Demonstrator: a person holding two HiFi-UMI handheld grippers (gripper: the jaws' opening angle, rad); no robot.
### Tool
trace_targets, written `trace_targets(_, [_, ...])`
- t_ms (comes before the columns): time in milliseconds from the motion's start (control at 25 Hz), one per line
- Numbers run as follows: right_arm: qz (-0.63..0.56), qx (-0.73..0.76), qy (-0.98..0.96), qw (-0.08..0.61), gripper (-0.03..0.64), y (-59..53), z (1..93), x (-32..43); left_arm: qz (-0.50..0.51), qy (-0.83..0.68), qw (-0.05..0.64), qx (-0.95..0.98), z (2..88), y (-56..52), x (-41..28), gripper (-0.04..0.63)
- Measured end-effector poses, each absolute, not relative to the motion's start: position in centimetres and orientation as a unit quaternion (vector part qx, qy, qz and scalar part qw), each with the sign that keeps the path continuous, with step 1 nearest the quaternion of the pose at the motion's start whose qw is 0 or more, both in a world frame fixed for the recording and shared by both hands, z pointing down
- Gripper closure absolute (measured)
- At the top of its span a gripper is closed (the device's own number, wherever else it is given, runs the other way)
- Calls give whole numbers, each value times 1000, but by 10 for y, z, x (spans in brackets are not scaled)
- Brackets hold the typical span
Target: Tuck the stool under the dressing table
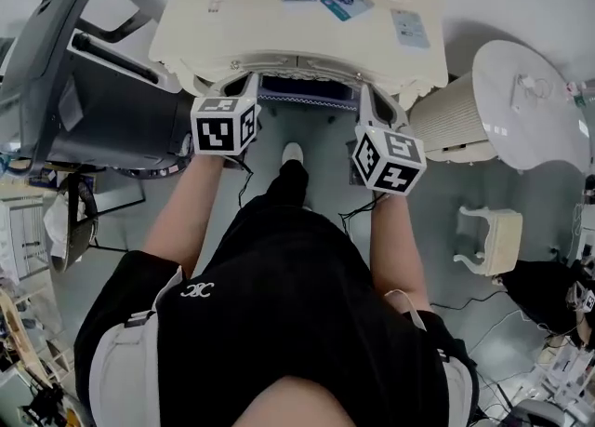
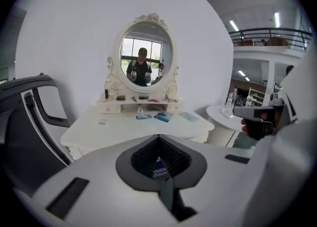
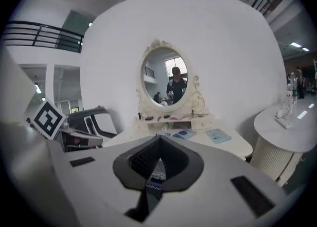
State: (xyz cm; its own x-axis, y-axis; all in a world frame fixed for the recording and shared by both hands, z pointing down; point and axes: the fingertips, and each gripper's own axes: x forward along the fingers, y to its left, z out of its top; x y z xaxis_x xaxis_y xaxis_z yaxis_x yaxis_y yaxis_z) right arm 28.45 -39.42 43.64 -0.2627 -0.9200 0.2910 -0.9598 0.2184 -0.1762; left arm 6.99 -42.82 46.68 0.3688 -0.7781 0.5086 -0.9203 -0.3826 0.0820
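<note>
Holding both grippers up at the front edge of the dressing table [image 1: 265, 30], you stand right before it, with one shoe [image 1: 292, 153] on the grey floor between your arms. The stool [image 1: 307, 93] sits under the table top, in the knee space. From the head view only a strip of its dark blue seat with pale dotted trim shows beneath the scalloped front edge, between the two grippers.

Your left gripper [image 1: 249, 84] is closed. In its own view the jaws meet at the tips and clamp nothing, and a scrap of blue with white trim shows only through the notch behind the tips. Your right gripper [image 1: 363, 96] is the same: jaws together and empty, with a like sliver of blue in its notch.

Both grippers point over the table top toward the oval mirror [image 2: 145, 58], which reflects a person in a cap and dark clothes. Small things lie on the top, among them blue packets [image 1: 346, 2] and a pale card [image 1: 409, 27].

To your left a grey padded chair [image 1: 93, 72] stands just beside the table; whether they touch cannot be told. To your right a round white side table [image 1: 521, 90] stands on a ribbed base. Nearer you on the floor is a small cream bench [image 1: 491, 239] with curved legs, well apart from the dressing table.
</note>
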Motion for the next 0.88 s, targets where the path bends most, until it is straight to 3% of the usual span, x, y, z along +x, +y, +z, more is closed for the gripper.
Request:
trace_targets(160, [122,626,-770,-3,607,-372,388,297,151,-519,159,826,428,-403,99,588])
trace_targets(360, [90,638,-764,-30,607,-355,359,311,142,-510,110,841,392,-391,122,588])
trace_targets(880, [65,648,-759,-14,607,-351,357,312,172,-489,102,849,396,-389,138,588])
